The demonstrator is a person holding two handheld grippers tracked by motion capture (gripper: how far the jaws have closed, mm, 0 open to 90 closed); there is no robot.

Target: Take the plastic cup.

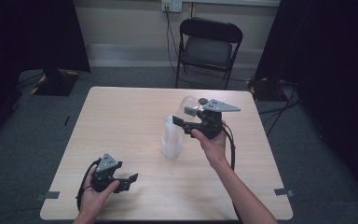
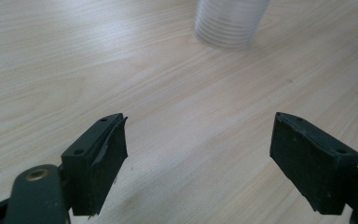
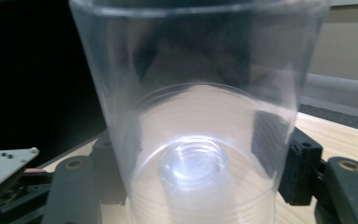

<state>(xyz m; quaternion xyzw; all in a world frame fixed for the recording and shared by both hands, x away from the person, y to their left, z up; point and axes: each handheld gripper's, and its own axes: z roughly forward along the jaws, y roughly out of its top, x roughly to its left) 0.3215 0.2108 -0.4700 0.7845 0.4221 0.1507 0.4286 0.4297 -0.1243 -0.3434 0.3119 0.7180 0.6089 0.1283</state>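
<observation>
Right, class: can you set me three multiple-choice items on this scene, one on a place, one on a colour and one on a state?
1. Where does the stack of clear cups stand on the table?
A near its middle
B at its far left corner
C off its near edge

2. What colour is the chair behind the table?
A white
B black
C red

3. How is the left gripper?
A shut on a cup
B open, holding nothing
C shut on a cloth

Answers:
1. A, the high view shows the stack about mid-table.
2. B, its seat and back are black.
3. B, its jaws stand apart over bare wood.
</observation>
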